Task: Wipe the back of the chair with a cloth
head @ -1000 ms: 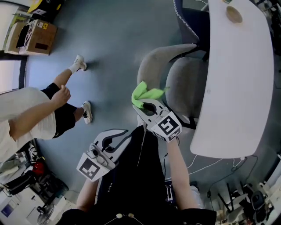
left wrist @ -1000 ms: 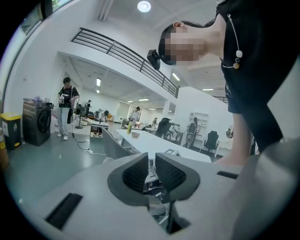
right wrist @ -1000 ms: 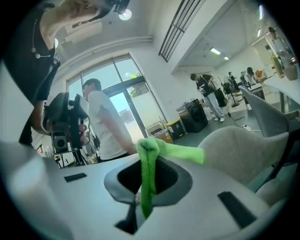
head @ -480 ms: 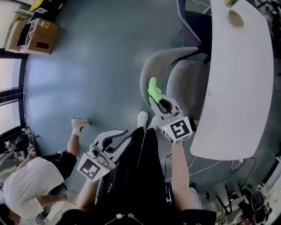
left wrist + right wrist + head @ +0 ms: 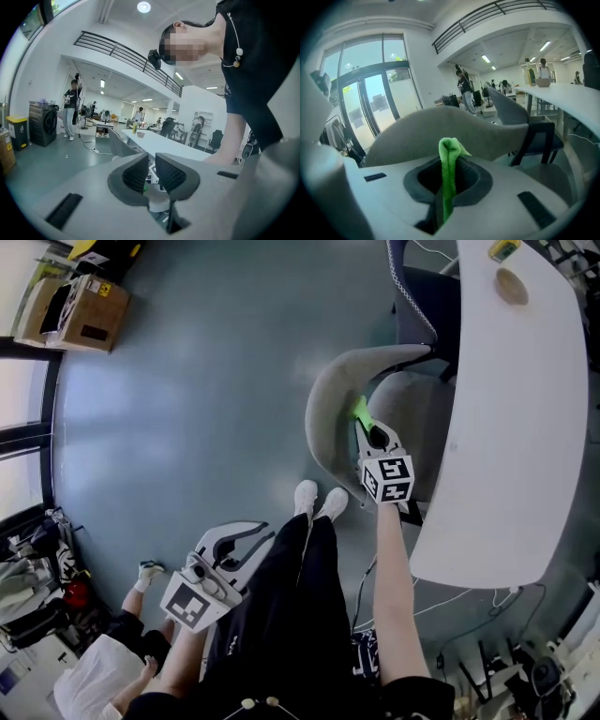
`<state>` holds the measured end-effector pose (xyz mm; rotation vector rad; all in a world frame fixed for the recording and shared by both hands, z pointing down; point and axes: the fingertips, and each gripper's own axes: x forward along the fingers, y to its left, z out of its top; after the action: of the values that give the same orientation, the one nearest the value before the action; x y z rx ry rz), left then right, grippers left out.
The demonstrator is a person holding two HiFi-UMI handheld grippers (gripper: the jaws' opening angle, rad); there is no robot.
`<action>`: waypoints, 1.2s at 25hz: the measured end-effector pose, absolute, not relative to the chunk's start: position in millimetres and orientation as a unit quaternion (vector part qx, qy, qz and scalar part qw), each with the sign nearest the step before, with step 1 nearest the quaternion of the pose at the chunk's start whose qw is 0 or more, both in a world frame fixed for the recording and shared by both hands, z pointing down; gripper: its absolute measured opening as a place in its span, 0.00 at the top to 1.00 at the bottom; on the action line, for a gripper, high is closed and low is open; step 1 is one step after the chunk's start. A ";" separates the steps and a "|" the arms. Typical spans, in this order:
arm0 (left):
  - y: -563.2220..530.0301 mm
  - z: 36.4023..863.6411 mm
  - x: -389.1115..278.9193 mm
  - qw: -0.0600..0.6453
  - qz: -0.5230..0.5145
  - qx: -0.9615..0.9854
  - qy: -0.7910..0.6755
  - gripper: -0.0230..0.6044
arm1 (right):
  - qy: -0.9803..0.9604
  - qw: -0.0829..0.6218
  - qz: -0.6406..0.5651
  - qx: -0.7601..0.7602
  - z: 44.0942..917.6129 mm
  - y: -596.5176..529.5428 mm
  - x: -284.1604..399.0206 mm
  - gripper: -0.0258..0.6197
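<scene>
A grey chair stands tucked at the white table, its curved back (image 5: 330, 395) towards me and its seat (image 5: 412, 413) beyond. My right gripper (image 5: 369, 430) is shut on a bright green cloth (image 5: 360, 410), which lies against the inner face of the back, just below its top edge. In the right gripper view the cloth (image 5: 449, 171) stands up between the jaws, right in front of the chair back (image 5: 440, 124). My left gripper (image 5: 246, 542) hangs low beside my leg, away from the chair. Its jaws (image 5: 151, 161) are shut with only a thin slit and nothing between them.
The white table (image 5: 525, 390) runs along the right with a bowl (image 5: 512, 287) on it. A dark chair (image 5: 422, 296) stands behind the grey one. A cardboard box (image 5: 89, 310) sits far left, a person (image 5: 98, 685) is at the lower left, and cables (image 5: 441, 596) lie under the table.
My right gripper has carried the cloth forward and right, from the near outer edge of the chair back over to its inner side. The bystander has moved down to the lower left. The left gripper has hardly moved.
</scene>
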<state>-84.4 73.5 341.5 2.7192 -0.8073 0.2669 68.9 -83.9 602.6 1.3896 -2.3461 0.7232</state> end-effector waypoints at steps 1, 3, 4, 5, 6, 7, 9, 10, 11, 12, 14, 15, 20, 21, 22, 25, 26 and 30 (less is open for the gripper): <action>74.6 342.3 -86.7 0.146 0.096 0.943 -0.282 0.90 | -0.815 0.168 0.266 0.486 618.5 -87.7 68.0 0.92; 76.5 343.6 -91.8 0.145 0.101 0.942 -0.286 0.90 | -0.804 0.174 0.293 0.488 644.4 -94.7 65.9 0.92; 77.1 344.2 -94.4 0.145 0.104 0.941 -0.289 0.90 | -0.798 0.174 0.304 0.490 654.5 -98.3 65.7 0.92; 77.5 344.8 -97.0 0.145 0.106 0.939 -0.292 0.90 | -0.792 0.174 0.315 0.493 663.1 -101.9 66.2 0.92; 77.8 345.4 -99.8 0.146 0.108 0.938 -0.295 0.90 | -0.787 0.174 0.325 0.495 670.5 -105.3 66.7 0.92; 78.1 345.9 -102.6 0.146 0.110 0.937 -0.297 0.90 | -0.782 0.173 0.335 0.496 676.9 -108.4 66.4 0.92; 78.5 346.7 -108.2 0.147 0.112 0.935 -0.302 0.90 | -0.778 0.175 0.351 0.490 686.3 -113.5 61.9 0.92; 78.5 347.2 -110.3 0.148 0.113 0.934 -0.305 0.90 | -0.779 0.176 0.357 0.485 689.5 -115.2 57.8 0.92; 78.6 348.0 -111.8 0.149 0.114 0.933 -0.307 0.90 | -0.780 0.176 0.361 0.480 692.4 -116.3 53.6 0.92; 78.6 349.3 -112.6 0.150 0.114 0.932 -0.308 0.90 | -0.780 0.176 0.366 0.476 695.2 -117.1 50.4 0.92; 78.5 351.7 -112.8 0.151 0.116 0.932 -0.308 0.90 | -0.777 0.169 0.376 0.476 699.5 -118.1 47.7 0.92; 78.4 352.0 -112.8 0.152 0.115 0.932 -0.308 0.90 | -0.775 0.165 0.380 0.477 700.1 -118.1 47.6 0.92; 78.0 351.1 -112.9 0.155 0.113 0.933 -0.304 0.90 | -0.783 0.157 0.373 0.473 687.1 -119.8 42.5 0.92; 77.5 351.2 -112.7 0.156 0.112 0.933 -0.304 0.90 | -0.785 0.151 0.370 0.473 682.8 -121.2 41.1 0.92; 77.2 351.5 -112.2 0.157 0.112 0.933 -0.303 0.90 | -0.788 0.146 0.368 0.472 678.5 -122.1 39.9 0.92; 76.9 352.4 -110.1 0.158 0.110 0.934 -0.301 0.90 | -0.799 0.136 0.353 0.468 664.6 -123.3 36.1 0.92; 76.7 352.6 -109.2 0.158 0.109 0.934 -0.300 0.90 | -0.803 0.133 0.346 0.467 659.4 -123.7 34.6 0.92; 74.3 351.0 -105.3 0.156 0.105 0.936 -0.299 0.90 | -0.815 0.122 0.315 0.470 634.2 -127.4 29.0 0.92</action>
<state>-105.3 74.3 351.0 2.6786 -0.8549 0.3020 29.0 -127.4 634.2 1.3712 -2.3797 0.9192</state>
